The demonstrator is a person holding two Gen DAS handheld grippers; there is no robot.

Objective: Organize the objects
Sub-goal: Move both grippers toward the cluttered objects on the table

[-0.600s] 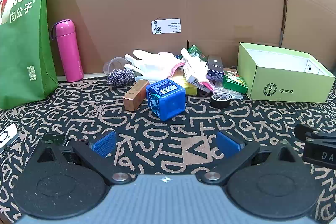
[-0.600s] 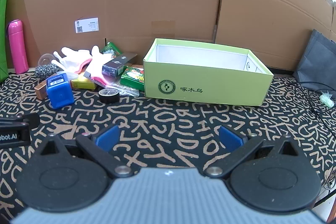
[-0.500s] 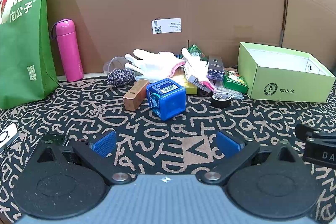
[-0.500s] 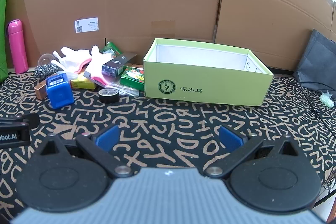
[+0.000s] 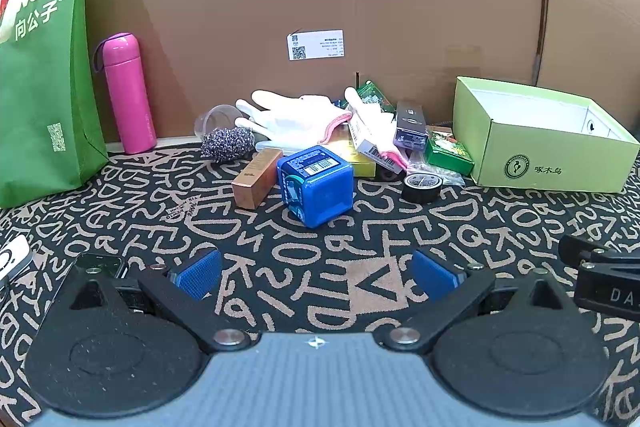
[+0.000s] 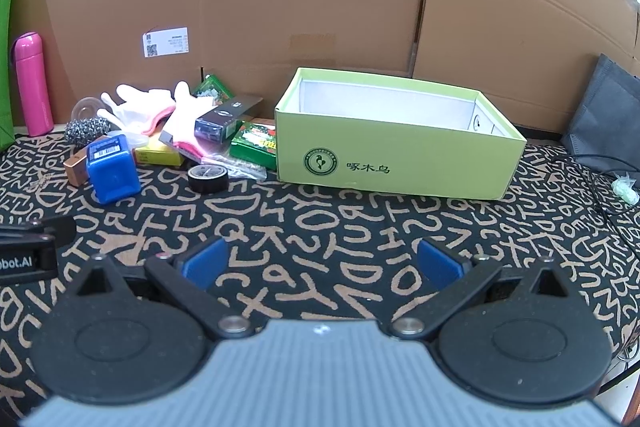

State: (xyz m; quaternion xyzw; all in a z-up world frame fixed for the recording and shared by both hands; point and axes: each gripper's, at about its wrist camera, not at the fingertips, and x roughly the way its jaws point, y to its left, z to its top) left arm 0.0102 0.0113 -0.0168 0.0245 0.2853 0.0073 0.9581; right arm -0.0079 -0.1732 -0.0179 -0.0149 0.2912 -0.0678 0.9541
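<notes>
Left wrist view: the left gripper [image 5: 316,273] hangs low over the patterned mat [image 5: 132,211], jaws wide apart and holding nothing, facing a heap of small goods at the far side. Nearest it stands a blue cube-shaped box [image 5: 316,185], touching a copper-coloured carton [image 5: 256,179] on its left, with a black tape roll [image 5: 422,186] to the right. White gloves [image 5: 296,119], a steel scourer [image 5: 227,143] and a green packet [image 5: 448,151] lie behind. The right gripper [image 6: 320,265], also spread open and empty, faces the green shoebox [image 6: 392,163], which sits just right of the heap. What shows of its white interior is bare; its floor is hidden by the near wall. The blue box looks the likely first pick: square the pads on two opposite flat faces, clear of the carton, and close firmly before lifting. A clear plastic cup [image 5: 216,117] lies tipped by the scourer, apparently empty. A pink flask [image 5: 126,93] and green tote bag [image 5: 40,75] stand far left.
</notes>
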